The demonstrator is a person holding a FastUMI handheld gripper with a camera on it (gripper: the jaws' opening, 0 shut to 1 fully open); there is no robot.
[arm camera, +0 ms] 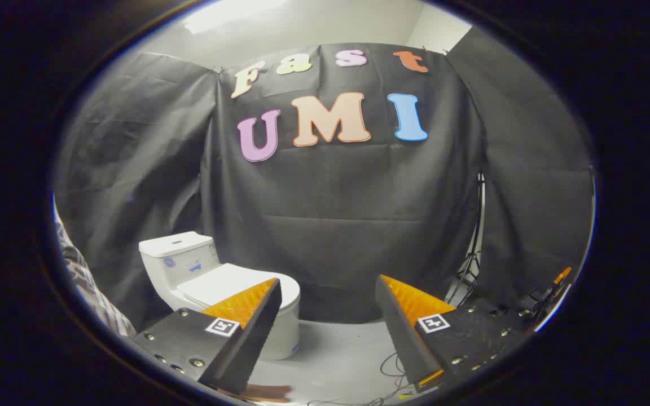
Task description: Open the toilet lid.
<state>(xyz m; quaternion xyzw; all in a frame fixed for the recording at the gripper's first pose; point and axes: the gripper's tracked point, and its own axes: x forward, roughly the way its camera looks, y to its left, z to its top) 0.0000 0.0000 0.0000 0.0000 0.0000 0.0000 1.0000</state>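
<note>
Gripper (328, 293) spread wide, nothing between its fingers; toilet (189, 270) shut.

Toilet stands on the pale floor (336, 349) against the black cloth wall (347, 214), beyond the left finger, whose tip overlaps the lid (220, 282). Lid lies flat on the bowl. Cables (390, 372) trail on the floor near the right finger. A light stand (474, 248) stands beyond it. A plaid sleeve (85, 287) shows beside the toilet.

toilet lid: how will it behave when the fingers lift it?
The toilet lid lies flat and closed, likely rigid and hinged by the tank, so it should swing. Its glossy surface may slip. The gripper is open, well short of it.
</note>
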